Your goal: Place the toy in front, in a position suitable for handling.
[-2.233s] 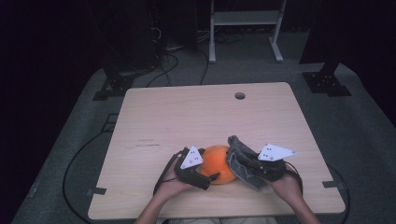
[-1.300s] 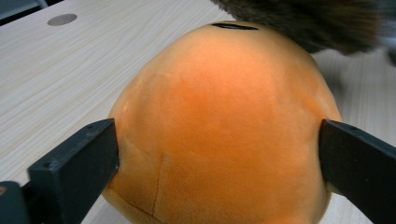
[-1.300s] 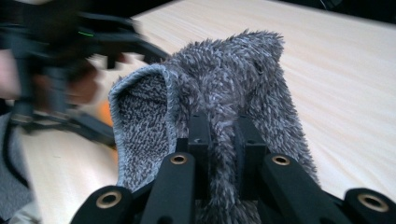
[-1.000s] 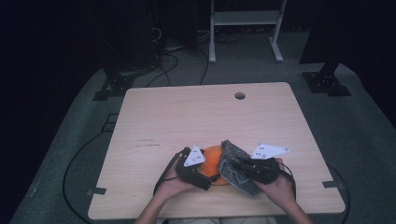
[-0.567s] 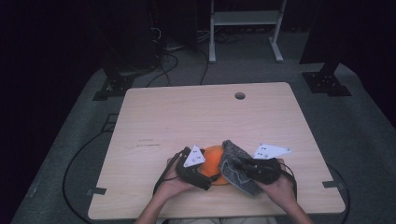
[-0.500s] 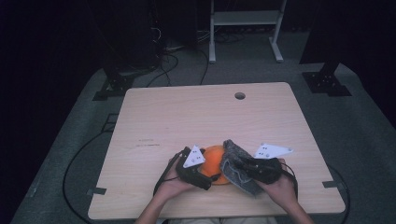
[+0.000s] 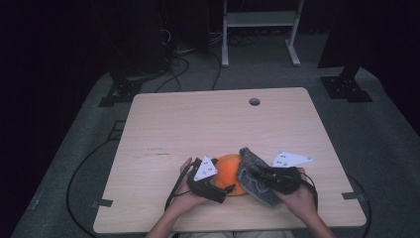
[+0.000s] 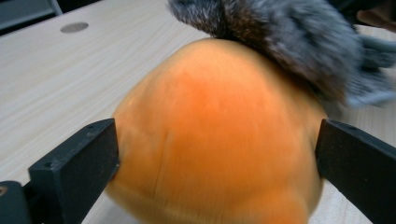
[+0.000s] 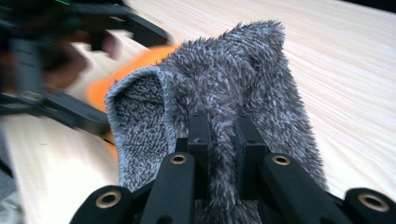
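no readable text, label, brand or number anywhere, small dark marks on the grey three-cornered plates – too tiny to make out, faint scribble on the table (image 7: 163,148) – illegible

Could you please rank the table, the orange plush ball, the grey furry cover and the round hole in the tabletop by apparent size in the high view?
1. table, by far the largest.
2. orange plush ball and grey furry cover: look alike; each is partly hidden, so I would not rank them.
3. round hole, smallest.
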Tool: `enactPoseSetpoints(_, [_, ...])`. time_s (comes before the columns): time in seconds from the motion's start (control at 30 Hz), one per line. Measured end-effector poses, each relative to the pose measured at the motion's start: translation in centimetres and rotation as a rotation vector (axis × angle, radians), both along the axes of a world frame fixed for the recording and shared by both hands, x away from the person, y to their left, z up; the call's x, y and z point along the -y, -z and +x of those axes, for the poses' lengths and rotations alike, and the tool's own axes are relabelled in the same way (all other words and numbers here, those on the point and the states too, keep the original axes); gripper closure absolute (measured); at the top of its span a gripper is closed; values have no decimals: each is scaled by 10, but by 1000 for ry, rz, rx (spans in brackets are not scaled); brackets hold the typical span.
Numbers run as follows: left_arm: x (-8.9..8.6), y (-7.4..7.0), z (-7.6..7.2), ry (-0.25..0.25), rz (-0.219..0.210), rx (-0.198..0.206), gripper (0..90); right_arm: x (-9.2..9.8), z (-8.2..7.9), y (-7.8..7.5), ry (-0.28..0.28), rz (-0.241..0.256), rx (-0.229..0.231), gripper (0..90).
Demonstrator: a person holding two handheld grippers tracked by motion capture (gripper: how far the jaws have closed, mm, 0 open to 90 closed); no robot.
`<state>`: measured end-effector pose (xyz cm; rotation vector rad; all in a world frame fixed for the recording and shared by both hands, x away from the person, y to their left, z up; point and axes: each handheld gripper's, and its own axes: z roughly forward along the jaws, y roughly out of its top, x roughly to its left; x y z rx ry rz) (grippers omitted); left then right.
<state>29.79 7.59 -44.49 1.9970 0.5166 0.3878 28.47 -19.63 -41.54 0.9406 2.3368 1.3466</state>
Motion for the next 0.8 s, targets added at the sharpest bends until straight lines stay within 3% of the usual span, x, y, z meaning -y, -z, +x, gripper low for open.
enactPoseSetpoints(0.1, [-5, -6, -1, 1, -15, -11, 27, 16, 5, 2, 64, 2, -25, 789])
enactPoseSetpoints(0.2, [-7, -5, 1, -1, -17, -28, 27, 18, 3, -1, 63, 27, -17, 789])
enactPoseSetpoints(0.27, [-4, -1, 3, 9, 18, -42, 21, 14, 0, -7, 37, 63, -4, 789])
enactPoseSetpoints(0.3, [-1, 1, 2, 18, 23, -29, 19, 11, -2, -9, 23, 70, 6, 789])
enactPoseSetpoints(0.47, [0, 3, 2, 33, 43, -18, 19, -4, -4, -3, -19, 0, 16, 789])
enactPoseSetpoints(0.53, [-1, 5, 1, 31, 38, -11, 19, 1, -1, -1, -4, 5, -2, 789])
enactPoseSetpoints(0.63, [-2, 5, 0, 31, 40, -12, 19, 14, 4, 5, 53, -31, -25, 789])
enactPoseSetpoints(0.73, [-2, 6, 1, 29, 35, -17, 19, 22, 4, 3, 66, 18, -41, 789])
enactPoseSetpoints(0.8, [-1, 6, 1, 29, 28, -19, 18, 16, -1, -7, 23, 88, -18, 788])
